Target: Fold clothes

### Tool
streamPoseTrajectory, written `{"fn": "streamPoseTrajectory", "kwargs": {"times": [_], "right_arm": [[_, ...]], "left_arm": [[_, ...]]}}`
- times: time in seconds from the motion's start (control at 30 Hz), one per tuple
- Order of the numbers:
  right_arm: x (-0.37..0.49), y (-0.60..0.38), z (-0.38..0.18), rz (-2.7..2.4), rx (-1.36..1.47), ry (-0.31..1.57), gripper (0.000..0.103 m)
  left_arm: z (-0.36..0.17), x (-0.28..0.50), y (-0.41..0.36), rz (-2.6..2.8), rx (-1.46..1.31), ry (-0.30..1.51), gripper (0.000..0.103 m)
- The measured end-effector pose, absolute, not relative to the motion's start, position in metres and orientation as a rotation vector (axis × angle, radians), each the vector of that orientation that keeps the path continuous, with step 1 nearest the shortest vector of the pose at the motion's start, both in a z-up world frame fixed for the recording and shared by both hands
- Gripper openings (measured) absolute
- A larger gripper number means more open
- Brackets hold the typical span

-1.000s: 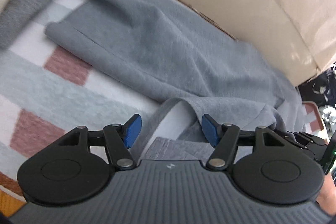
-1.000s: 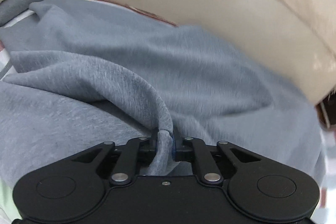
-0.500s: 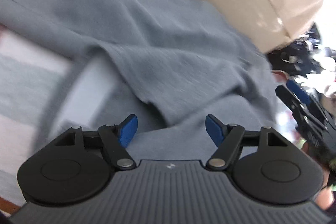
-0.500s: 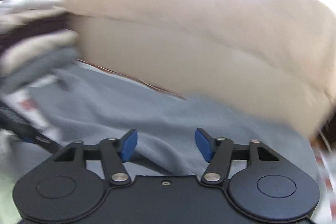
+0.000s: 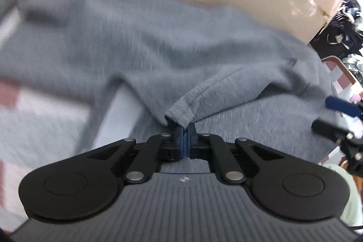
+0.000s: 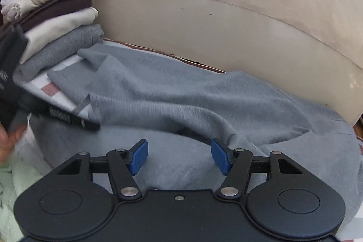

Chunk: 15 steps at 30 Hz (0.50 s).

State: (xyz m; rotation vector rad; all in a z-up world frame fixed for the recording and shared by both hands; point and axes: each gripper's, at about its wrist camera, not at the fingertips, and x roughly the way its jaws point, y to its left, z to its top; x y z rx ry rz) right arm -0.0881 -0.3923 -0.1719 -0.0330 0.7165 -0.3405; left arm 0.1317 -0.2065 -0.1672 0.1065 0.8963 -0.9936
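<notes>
A grey knit garment (image 5: 147, 44) lies spread over a checked blanket, up against a beige cushion. My left gripper (image 5: 185, 132) is shut on a stitched hem fold of this garment, which bunches up just beyond the blue pads. In the left wrist view my right gripper (image 5: 329, 115) shows at the right edge, jaws apart. The right wrist view shows the right gripper (image 6: 179, 157) open, hovering over the garment (image 6: 192, 96) with nothing between its pads.
A stack of folded clothes (image 6: 52, 15) stands at the back left on the checked blanket (image 6: 52, 90). The beige cushion (image 6: 226, 22) walls off the far side. A hand (image 6: 6, 142) shows at the left edge. Dark clutter (image 5: 340, 24) lies at the far right.
My right gripper let go of the grey fold it pinched and opened, drawing back and up. My left gripper slid right along the garment and closed on a hem fold.
</notes>
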Motion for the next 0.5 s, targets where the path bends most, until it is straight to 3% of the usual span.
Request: {"fn": "streamPoseTrajectory", "kwargs": {"times": [0.1, 0.3, 0.37, 0.43, 0.5], "right_arm": [[-0.095, -0.39, -0.172, -0.339, -0.065, 0.721, 0.067], [-0.105, -0.404, -0.178, -0.345, -0.002, 0.752, 0.068], [-0.104, -0.412, -0.181, -0.347, 0.054, 0.769, 0.068], [-0.102, -0.419, -0.184, -0.34, 0.111, 0.784, 0.068], [-0.103, -0.424, -0.186, -0.327, 0.162, 0.795, 0.068]], "left_arm": [[-0.15, 0.125, -0.206, -1.0, 0.168, 0.791, 0.006], [-0.16, 0.144, -0.201, -1.044, 0.053, 0.952, 0.018], [-0.163, 0.15, -0.198, -1.033, 0.009, 0.97, 0.027], [-0.166, 0.157, -0.197, -1.024, -0.051, 0.987, 0.052], [-0.17, 0.166, -0.197, -1.007, -0.118, 1.016, 0.059]]}}
